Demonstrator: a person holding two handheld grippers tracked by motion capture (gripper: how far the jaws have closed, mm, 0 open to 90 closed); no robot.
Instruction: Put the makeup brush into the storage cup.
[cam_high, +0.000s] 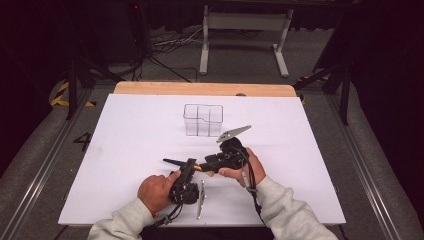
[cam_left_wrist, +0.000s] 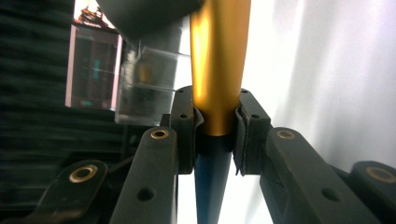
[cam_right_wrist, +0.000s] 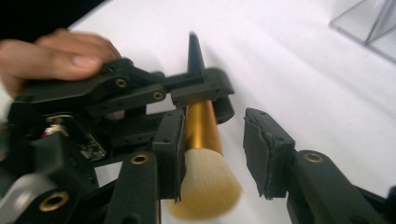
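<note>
My left tool is clamped on the gold ferrule of a makeup brush with a dark tapered handle and tan bristles. My right tool stands wide around the bristle end, one pad touching, the other apart. Both meet over the white worktop, nearer its front edge. A clear plastic compartment organiser stands near the middle, toward the back edge.
</note>
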